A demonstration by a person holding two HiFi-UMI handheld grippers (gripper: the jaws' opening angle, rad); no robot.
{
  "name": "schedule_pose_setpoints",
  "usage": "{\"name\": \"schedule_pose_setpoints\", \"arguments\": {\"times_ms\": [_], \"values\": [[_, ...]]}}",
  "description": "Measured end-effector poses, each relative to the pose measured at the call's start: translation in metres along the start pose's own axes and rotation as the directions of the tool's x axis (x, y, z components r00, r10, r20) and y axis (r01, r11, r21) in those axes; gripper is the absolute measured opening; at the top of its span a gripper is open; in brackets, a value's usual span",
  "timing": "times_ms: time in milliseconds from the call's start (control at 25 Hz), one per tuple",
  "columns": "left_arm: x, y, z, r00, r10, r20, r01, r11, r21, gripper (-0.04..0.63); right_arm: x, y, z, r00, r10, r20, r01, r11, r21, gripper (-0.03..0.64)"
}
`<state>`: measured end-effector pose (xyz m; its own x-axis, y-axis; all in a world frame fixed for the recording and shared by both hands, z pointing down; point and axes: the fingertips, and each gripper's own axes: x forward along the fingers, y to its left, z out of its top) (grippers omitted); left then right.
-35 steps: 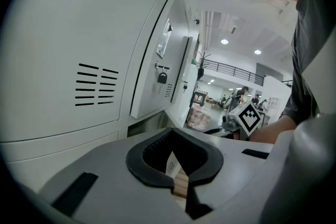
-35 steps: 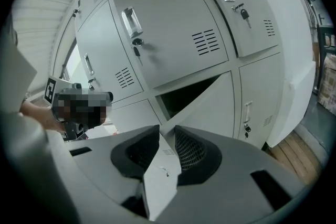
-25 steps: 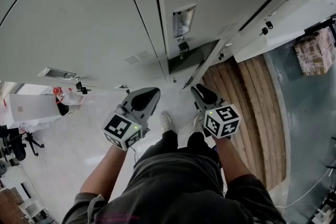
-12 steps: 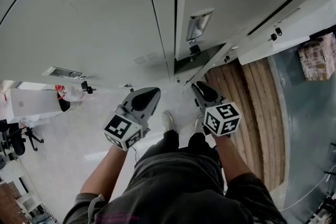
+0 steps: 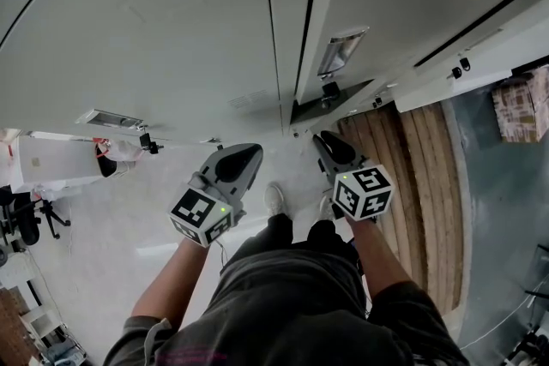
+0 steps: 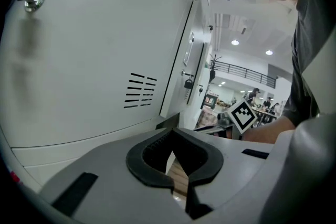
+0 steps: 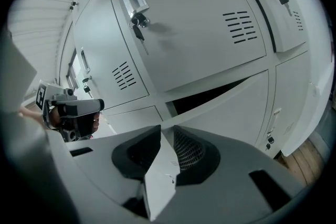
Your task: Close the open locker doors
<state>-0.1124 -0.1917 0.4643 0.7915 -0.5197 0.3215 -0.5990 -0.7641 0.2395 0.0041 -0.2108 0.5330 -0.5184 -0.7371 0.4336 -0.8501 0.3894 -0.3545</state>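
A: What's nearest the lens?
B: The left gripper [image 5: 238, 160] and right gripper [image 5: 331, 151], each with jaws pressed together, holding nothing.
A: And past them?
B: Beyond the right jaws, a lower locker door [image 7: 236, 110] stands ajar, dark gap [image 7: 207, 95] above it. Shut locker doors [image 6: 89, 71] face the left jaws.

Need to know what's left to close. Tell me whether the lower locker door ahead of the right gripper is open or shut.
Ajar: the lower locker door leans out, dark gap above it.
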Motion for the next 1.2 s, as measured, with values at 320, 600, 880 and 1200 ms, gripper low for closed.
{"name": "schedule_pose_setpoints", "arguments": {"times_ms": [320, 600, 880, 1200], "values": [[-0.006, 0.011, 0.001, 0.999, 0.040, 0.008, -0.040, 0.999, -0.007, 0.008, 0.015, 0.003, 0.006, 1.000, 0.024, -0.013, -0.024, 1.000, -0.017, 0.066], [-0.011, 0.020, 0.001, 0.998, 0.067, 0.007, -0.067, 0.998, -0.021, 0.008, 0.026, 0.004, 0.009, 0.999, 0.038, -0.026, -0.039, 0.999, -0.033, 0.053], [-0.012, 0.023, 0.001, 0.996, 0.083, 0.014, -0.083, 0.996, -0.021, 0.008, 0.035, 0.004, 0.011, 0.998, 0.048, -0.036, -0.049, 0.998, -0.046, 0.044], [-0.013, 0.024, -0.001, 0.995, 0.099, 0.009, -0.098, 0.994, -0.037, 0.008, 0.047, 0.001, 0.014, 0.997, 0.053, -0.050, -0.056, 0.997, -0.056, 0.037]]}}
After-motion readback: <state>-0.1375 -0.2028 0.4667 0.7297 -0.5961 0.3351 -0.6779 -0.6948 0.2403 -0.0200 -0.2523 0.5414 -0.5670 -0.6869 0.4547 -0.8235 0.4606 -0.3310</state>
